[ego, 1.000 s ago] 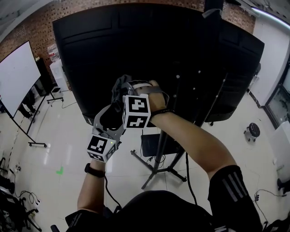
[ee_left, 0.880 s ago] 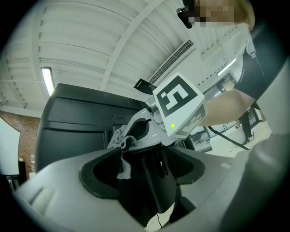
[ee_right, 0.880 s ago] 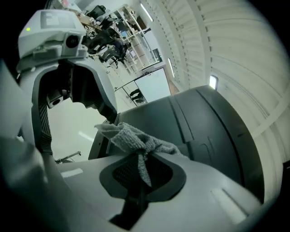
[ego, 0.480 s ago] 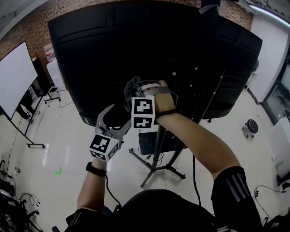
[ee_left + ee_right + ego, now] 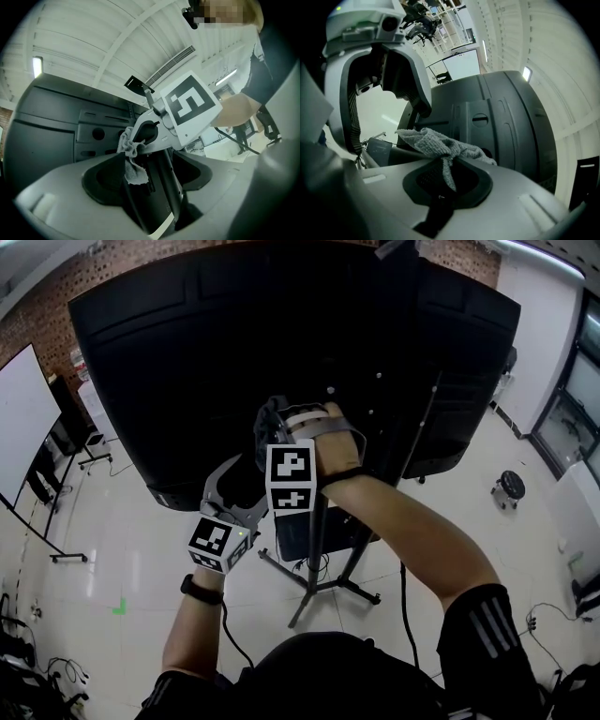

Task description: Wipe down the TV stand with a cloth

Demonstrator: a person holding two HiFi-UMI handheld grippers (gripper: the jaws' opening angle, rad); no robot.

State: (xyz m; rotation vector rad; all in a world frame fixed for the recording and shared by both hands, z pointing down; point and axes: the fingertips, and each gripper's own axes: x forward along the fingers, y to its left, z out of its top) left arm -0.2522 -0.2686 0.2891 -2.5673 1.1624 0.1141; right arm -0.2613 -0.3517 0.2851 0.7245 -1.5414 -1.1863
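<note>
Now our right gripper [image 5: 274, 427] is clamped on the grey cloth [image 5: 265, 416], toward 11 o'clock of the head view's centre, against the black TV stand [image 5: 325, 521]. Our left gripper [image 5: 228, 491], at its 7 o'clock, holds its jaws apart astride the pole [image 5: 157, 197]. We should press firmly and stroke along the pole. A second ago the cloth sat further toward 9 o'clock.

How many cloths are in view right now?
1. The grey cloth is pinched in the right gripper, near the TV's black back. No second one shows, though one could be hidden.
</note>
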